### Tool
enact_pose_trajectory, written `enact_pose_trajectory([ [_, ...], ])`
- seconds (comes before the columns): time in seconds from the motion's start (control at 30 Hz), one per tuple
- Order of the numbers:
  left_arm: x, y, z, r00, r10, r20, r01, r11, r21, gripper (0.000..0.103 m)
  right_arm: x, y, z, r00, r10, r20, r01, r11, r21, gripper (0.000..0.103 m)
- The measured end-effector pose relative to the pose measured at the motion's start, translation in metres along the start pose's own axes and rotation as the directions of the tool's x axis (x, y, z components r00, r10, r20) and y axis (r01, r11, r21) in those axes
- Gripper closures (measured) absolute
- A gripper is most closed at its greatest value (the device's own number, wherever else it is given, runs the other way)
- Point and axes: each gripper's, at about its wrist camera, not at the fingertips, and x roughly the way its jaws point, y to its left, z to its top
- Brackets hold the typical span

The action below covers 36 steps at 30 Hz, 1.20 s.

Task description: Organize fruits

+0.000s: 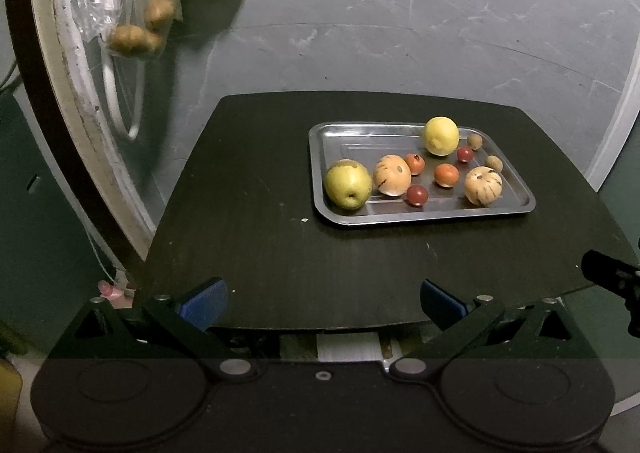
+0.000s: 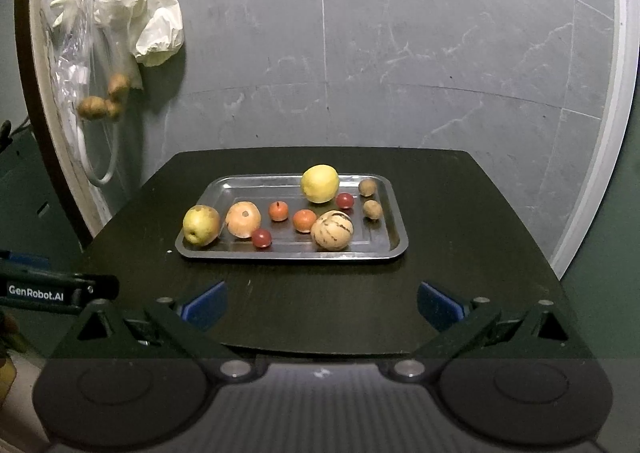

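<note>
Fruit gathered on a steel tray, both claws held back with nothing in them

All the fruit lies inside the tray [image 2: 394, 213] on the dark desk [image 2: 320, 293], none on the desk beside it. A green-yellow apple [image 2: 201, 224] sits at the tray's left end, with a tan striped fruit [image 2: 243, 219] just beside it. A yellow fruit [image 2: 319, 183] is at the tray's back rim and a second striped fruit [image 2: 332, 230] is near its front. Small orange and red fruits [image 2: 278, 210] are scattered between these, and two brown ones [image 2: 372, 209] lie at the tray's right end. Like kinds lie mixed rather than grouped, so the tray fits either a sorting yet to come or a plain gathering already done. The left claw [image 1: 323, 299] and the right claw [image 2: 322, 299] hover at the desk's near edge, well short of the tray, jaws spread wide and empty, which keeps the whole tray in sight.
</note>
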Motion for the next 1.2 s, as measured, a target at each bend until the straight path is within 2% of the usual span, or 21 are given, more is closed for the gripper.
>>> enact_pose_trajectory([
  [1.2, 0.0005, 0.004, -0.0014, 1.0, -0.019, -0.002, 0.019, 1.0, 0.011, 0.001, 0.0004, 0.0024, -0.0011, 1.0, -0.006, -0.012, 0.006, 1.0, -0.003, 0.0],
])
